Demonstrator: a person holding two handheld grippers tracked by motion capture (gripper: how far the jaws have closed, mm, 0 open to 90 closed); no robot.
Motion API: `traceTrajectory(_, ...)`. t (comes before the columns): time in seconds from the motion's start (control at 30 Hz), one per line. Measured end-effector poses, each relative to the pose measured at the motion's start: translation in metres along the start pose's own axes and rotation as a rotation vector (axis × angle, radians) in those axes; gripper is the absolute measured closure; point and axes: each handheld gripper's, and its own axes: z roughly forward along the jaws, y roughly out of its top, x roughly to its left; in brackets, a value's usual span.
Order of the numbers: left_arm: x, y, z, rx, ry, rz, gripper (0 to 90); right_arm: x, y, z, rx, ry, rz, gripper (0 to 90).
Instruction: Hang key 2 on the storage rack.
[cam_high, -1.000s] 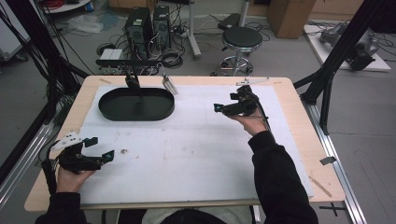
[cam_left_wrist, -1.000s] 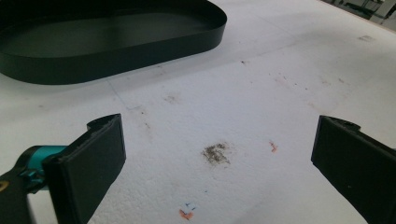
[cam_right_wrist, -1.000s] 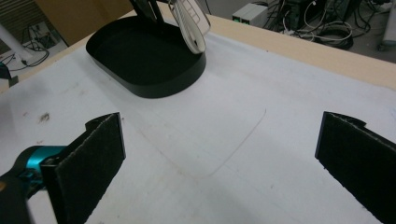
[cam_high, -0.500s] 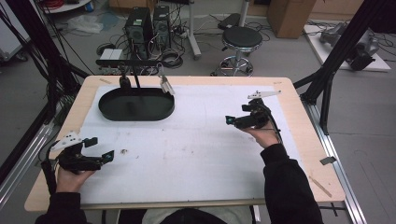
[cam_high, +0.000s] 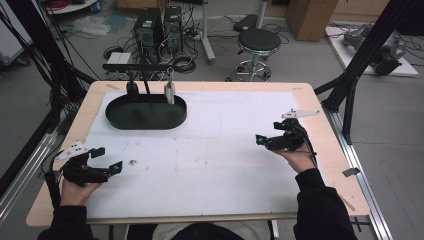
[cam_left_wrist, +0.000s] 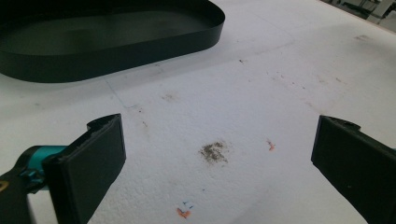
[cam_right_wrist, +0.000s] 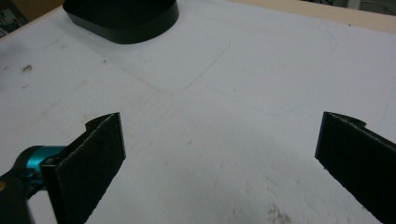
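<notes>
**Both grippers wide open over the white mat**

Left gripper (cam_high: 107, 159) near the front left corner, jaws wide, holding nothing. Right gripper (cam_high: 263, 141) at the right side, also wide and empty. Black oval tray (cam_high: 146, 121) at the far left of the white mat (cam_high: 215, 155), well apart from both.

Black round stool (cam_high: 258, 40) top centre, two PC towers (cam_high: 160, 27) upper left, cable tangle on floor.
</notes>
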Motion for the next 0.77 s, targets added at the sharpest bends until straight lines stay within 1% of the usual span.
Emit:
traceTrajectory(0.13,0.0,0.0,0.0,0.002,0.004,0.0,3.5,-0.003,-0.016,-0.005,0.008,-0.016,0.009,0.8)
traceTrajectory(0.17,0.0,0.0,0.0,0.002,0.004,0.0,3.5,-0.003,-0.016,-0.005,0.008,-0.016,0.009,0.8)
traceTrajectory(0.2,0.0,0.0,-0.001,0.001,0.005,0.0,3.5,-0.003,-0.024,-0.007,0.003,-0.018,0.015,0.8)
traceTrajectory(0.23,0.0,0.0,-0.001,0.001,0.005,0.0,3.5,-0.002,-0.028,-0.009,0.0,-0.019,0.017,0.8)
traceTrajectory(0.3,0.0,0.0,-0.001,0.001,0.005,0.0,3.5,0.0,-0.037,-0.011,-0.009,-0.02,0.013,0.8)
traceTrajectory(0.4,0.0,0.0,0.0,0.005,0.004,0.0,3.5,0.003,-0.048,-0.014,-0.006,-0.029,0.003,0.8)
traceTrajectory(0.43,0.0,0.0,0.0,0.005,0.004,0.0,3.5,0.003,-0.048,-0.014,-0.006,-0.029,0.003,0.8)
traceTrajectory(0.47,-0.001,0.0,0.0,0.005,0.004,0.002,3.5,0.005,-0.055,-0.015,0.005,-0.03,0.004,0.8)
traceTrajectory(0.5,-0.001,0.0,0.0,0.005,0.004,0.002,3.5,0.005,-0.059,-0.015,0.008,-0.028,0.008,0.8)
traceTrajectory(0.63,-0.001,0.0,-0.001,0.006,0.006,0.004,3.5,0.009,-0.069,-0.015,0.004,-0.039,-0.007,0.8)
traceTrajectory(0.67,-0.001,0.0,-0.001,0.006,0.006,0.004,3.5,0.009,-0.069,-0.015,0.004,-0.039,-0.007,0.8)
traceTrajectory(0.73,-0.001,-0.001,0.001,0.015,0.005,0.007,3.5,0.013,-0.075,-0.015,-0.014,-0.05,-0.021,0.8)
traceTrajectory(0.77,-0.001,-0.001,0.001,0.015,0.005,0.007,3.5,0.013,-0.075,-0.015,-0.014,-0.05,-0.021,0.8)
